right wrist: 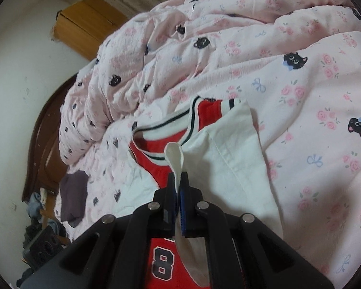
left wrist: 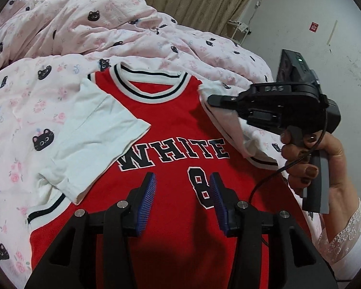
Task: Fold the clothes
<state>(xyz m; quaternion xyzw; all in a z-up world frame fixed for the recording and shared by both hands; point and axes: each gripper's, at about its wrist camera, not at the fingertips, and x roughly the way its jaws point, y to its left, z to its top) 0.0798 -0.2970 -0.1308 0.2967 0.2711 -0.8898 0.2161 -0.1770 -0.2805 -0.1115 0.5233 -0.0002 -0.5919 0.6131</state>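
1. Nearest us, our left gripper [left wrist: 181, 200] hangs over the lower chest of the red basketball jersey with white sleeves [left wrist: 170, 130], its blue-padded fingers [left wrist: 146, 202] spread apart with nothing between them.
2. The jersey lies face up on the pink floral duvet printed with black cat faces [left wrist: 48, 48], which covers the bed; the black lettering "WHITE" and the number 8 show on its front.
3. The white sleeve on our left [left wrist: 93, 137] is folded in across the red chest, its corner reaching the first letter.
4. Our right gripper [right wrist: 179, 192] is clenched on the other white sleeve [right wrist: 178, 163], pinching a fold of it that rises above the red front; the right hand [left wrist: 310, 159] grips the handle beside the jersey's edge.
5. Farther up, the striped white collar [left wrist: 151, 84] points toward the rumpled part of the duvet.
6. Beyond, near the bed's far edge, a dark purple cloth [right wrist: 73, 197] lies on the duvet, and a wooden cabinet [right wrist: 84, 26] stands against the wall.
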